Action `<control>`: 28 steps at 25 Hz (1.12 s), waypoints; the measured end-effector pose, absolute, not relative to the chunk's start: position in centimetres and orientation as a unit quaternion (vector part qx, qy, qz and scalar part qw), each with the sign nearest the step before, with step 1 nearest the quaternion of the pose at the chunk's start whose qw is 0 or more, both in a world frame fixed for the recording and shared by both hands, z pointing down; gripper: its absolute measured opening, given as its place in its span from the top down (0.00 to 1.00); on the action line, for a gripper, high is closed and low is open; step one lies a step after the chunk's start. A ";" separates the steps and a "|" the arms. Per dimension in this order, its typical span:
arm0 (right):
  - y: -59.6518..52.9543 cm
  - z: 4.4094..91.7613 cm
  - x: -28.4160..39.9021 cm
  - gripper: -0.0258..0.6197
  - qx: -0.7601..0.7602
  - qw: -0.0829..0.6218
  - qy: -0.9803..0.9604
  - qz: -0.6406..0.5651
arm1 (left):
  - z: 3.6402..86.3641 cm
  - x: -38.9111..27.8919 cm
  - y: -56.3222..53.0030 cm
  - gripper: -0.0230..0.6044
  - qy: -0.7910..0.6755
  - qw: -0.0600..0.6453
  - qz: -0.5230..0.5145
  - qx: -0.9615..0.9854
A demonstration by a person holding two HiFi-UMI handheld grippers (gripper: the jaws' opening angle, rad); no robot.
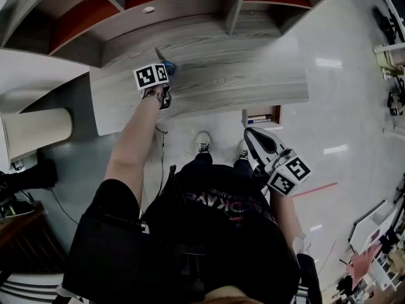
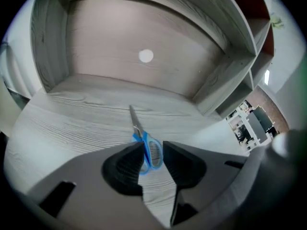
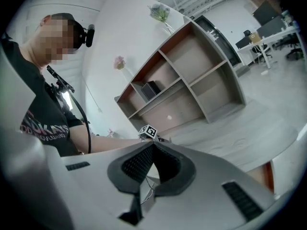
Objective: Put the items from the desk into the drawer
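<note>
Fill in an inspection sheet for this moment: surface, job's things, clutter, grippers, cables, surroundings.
Surface: wood-grain desk, mostly bare.
Job's things: blue-handled scissors lying flat on the desk; drawer open below the desk's near edge, contents too small to tell.
Clutter: nothing seen.
Grippers: left gripper open, jaws either side of the scissors' handle, not pressing; right gripper shut, empty, near the person's waist.
Cables: thin black cable hanging below the left forearm.
Surroundings: shelves behind the desk; glossy floor.
</note>
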State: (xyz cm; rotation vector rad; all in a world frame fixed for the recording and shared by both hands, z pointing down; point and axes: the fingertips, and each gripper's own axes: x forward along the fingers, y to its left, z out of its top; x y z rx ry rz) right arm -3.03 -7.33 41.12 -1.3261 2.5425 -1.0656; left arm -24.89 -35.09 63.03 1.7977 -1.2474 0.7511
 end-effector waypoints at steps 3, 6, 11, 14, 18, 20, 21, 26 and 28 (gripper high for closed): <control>-7.3 41.4 -3.3 0.94 -0.434 0.040 0.828 -0.354 | 64.0 -25.3 -35.6 0.78 -0.501 0.402 0.321 0.696; -7.2 41.6 -3.3 0.94 -0.436 0.038 0.824 -0.360 | 65.0 -25.6 -35.7 0.78 -0.508 0.411 0.337 0.678; -6.7 41.7 -2.9 0.94 -0.440 0.036 0.819 -0.366 | 65.3 -25.8 -36.0 0.78 -0.525 0.385 0.364 0.665; -6.6 41.9 -2.6 0.94 -0.441 0.039 0.817 -0.370 | 65.1 -25.9 -36.4 0.78 -0.545 0.362 0.378 0.655; -6.6 42.1 -2.3 0.94 -0.442 0.044 0.814 -0.373 | 65.2 -25.8 -36.7 0.78 -0.554 0.312 0.401 0.659; -6.6 42.2 -2.1 0.94 -0.443 0.048 0.813 -0.374 | 65.2 -25.8 -36.7 0.78 -0.546 0.287 0.405 0.675; -6.6 42.2 -1.9 0.94 -0.444 0.050 0.812 -0.375 | 65.2 -25.9 -36.7 0.78 -0.541 0.280 0.401 0.684; -6.2 42.8 -1.2 0.94 -0.446 0.060 0.804 -0.389 | 65.1 -25.6 -36.5 0.78 -0.503 0.267 0.370 0.734; -6.3 43.0 -1.2 0.94 -0.444 0.061 0.802 -0.394 | 65.1 -25.6 -36.3 0.78 -0.489 0.256 0.366 0.749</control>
